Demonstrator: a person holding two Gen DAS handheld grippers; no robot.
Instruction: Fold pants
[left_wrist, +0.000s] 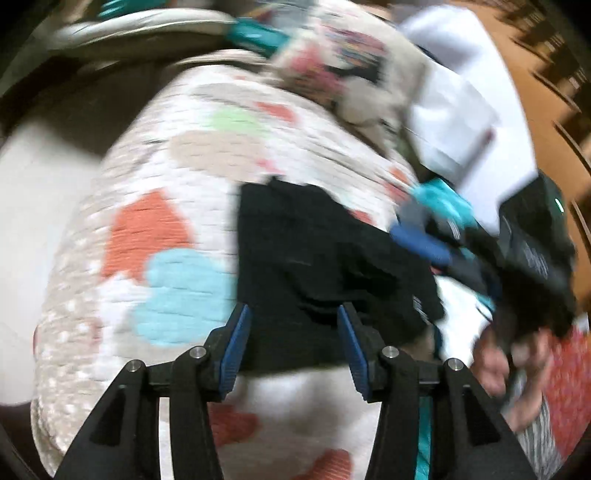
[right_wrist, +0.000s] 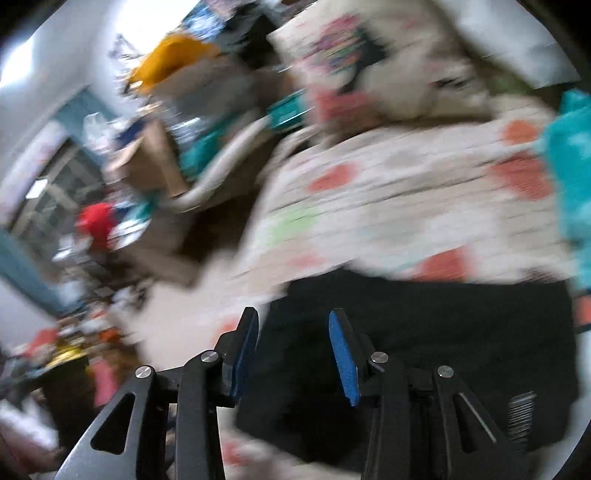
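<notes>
Blanket (left_wrist: 166, 229) with coloured blobs covers the surface, both views motion-blurred. Black pants (left_wrist: 317, 266) lie folded flat on it. Patterned pillow (left_wrist: 343, 62) behind, clutter pile (right_wrist: 155, 155) off the left edge. Left gripper (left_wrist: 293, 343) and right gripper (right_wrist: 293, 350) both spread over the pants, pinching nothing.

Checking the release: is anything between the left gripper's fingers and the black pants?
Nothing. In the left wrist view the left gripper is open over the black pants, fingers clear, only fabric behind the gap.
</notes>
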